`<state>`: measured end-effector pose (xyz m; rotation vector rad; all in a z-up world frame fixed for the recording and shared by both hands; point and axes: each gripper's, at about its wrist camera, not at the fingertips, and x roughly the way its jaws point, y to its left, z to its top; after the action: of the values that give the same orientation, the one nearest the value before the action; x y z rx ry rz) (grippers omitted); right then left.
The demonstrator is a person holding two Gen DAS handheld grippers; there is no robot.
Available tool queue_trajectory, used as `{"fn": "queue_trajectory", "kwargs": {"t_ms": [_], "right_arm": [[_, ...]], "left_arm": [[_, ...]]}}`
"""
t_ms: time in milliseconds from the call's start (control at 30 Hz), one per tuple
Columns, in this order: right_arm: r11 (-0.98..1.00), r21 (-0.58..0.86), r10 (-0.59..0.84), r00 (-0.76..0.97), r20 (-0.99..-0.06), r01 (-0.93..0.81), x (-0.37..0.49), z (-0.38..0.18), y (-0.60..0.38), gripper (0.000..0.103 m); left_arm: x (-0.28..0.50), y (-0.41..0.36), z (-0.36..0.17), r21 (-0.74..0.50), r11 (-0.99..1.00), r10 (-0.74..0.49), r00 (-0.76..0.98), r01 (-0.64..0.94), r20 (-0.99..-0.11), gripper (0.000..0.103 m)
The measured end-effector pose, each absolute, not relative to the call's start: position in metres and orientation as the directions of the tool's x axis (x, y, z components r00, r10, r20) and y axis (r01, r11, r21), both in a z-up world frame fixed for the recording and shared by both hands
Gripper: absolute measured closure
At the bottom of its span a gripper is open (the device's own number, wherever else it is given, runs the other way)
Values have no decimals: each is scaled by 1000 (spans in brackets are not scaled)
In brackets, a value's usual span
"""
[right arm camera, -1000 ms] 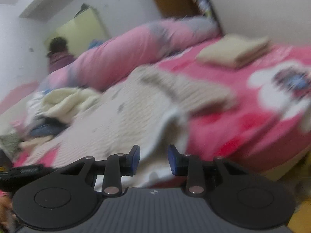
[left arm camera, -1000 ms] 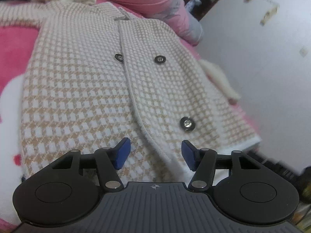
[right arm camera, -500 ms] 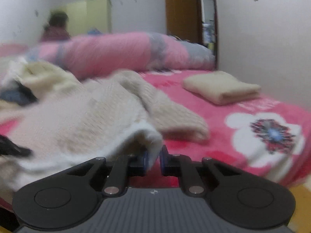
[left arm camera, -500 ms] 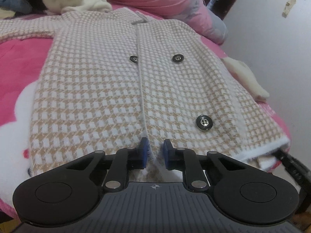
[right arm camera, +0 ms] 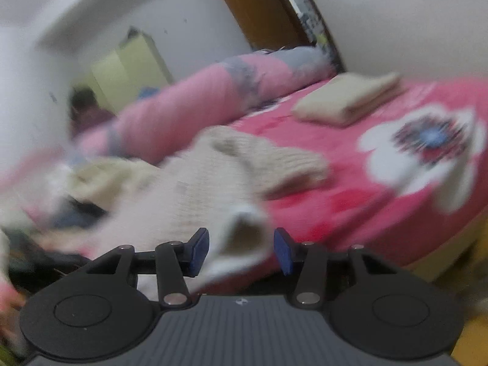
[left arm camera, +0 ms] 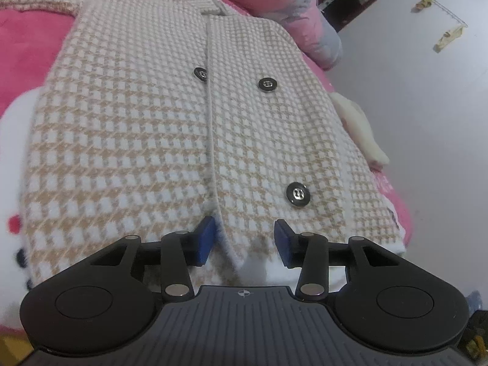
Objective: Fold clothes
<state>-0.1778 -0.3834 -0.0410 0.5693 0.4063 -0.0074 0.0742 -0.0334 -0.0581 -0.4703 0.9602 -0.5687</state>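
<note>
A tan-and-white houndstooth coat (left arm camera: pixel 137 128) with black buttons lies front up on the pink bed (left arm camera: pixel 27 45). My left gripper (left arm camera: pixel 244 239) hovers at its bottom hem, where the front edge overlaps. Its jaws are opening, and the hem lies between the blue pads (left arm camera: pixel 205 238) without being pressed. In the blurred right wrist view, the coat (right arm camera: pixel 198 177) stretches away to the left. My right gripper (right arm camera: pixel 241 250) is at the coat's lower right corner. Its jaws are opening too, with that white-edged corner (right arm camera: pixel 244 228) loose between them.
A folded beige garment (right arm camera: pixel 347 103) lies on the bed's far right. A pink rolled duvet (right arm camera: pixel 213 91) runs along the back, with a person (right arm camera: pixel 85 106) behind it. A clothes pile (right arm camera: pixel 91 183) sits at the left. A cream garment (left arm camera: pixel 360 131) lies by the white wall (left arm camera: pixel 427 122).
Both grippers closed on the coat's hem half a second ago and have since spread apart, leaving the cloth loose. The right gripper's view has tilted and shifted.
</note>
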Motion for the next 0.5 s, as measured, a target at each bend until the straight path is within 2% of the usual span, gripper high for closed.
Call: {"fn": "queue_trajectory", "kwargs": {"t_ms": [33,67,100,200,267,300,333,433,500], "right_arm": [[818,566,138,920,-367,103,-171,-43,-383,51],[795,598,162,915,-369,100,-163,-45,-382,51],[775,625,183,911,-370,98,-155,-47,-381,51],[749,652,197,900,-388,117,-129,-54,-381,52],[730,666,186,893,-409,153,-116,-61,-385,62],[705,691,194,894,-404,159,-113,-64,-388,72],[680,714,201,894,-399,165,-110,-67,-391,87],[633,753,199,901,-384,181,-109,-69,-396,99],[625,762,197,911,-363,168,-113,-66,-396,100]], "left_arm": [[75,-35,-58,-596,769,-627,457,232,-631,78],[77,-37,-59,-588,777,-615,464,222,-637,95],[77,-35,-59,-603,772,-617,467,203,-633,97],[72,-33,-59,-625,761,-619,482,173,-620,101],[65,-32,-58,-618,766,-611,497,175,-616,101],[62,-31,-58,-621,764,-611,503,173,-612,101],[60,-30,-58,-629,759,-615,505,171,-605,101],[53,-23,-56,-661,733,-638,502,162,-584,102],[48,-18,-51,-673,722,-649,496,162,-577,102]]}}
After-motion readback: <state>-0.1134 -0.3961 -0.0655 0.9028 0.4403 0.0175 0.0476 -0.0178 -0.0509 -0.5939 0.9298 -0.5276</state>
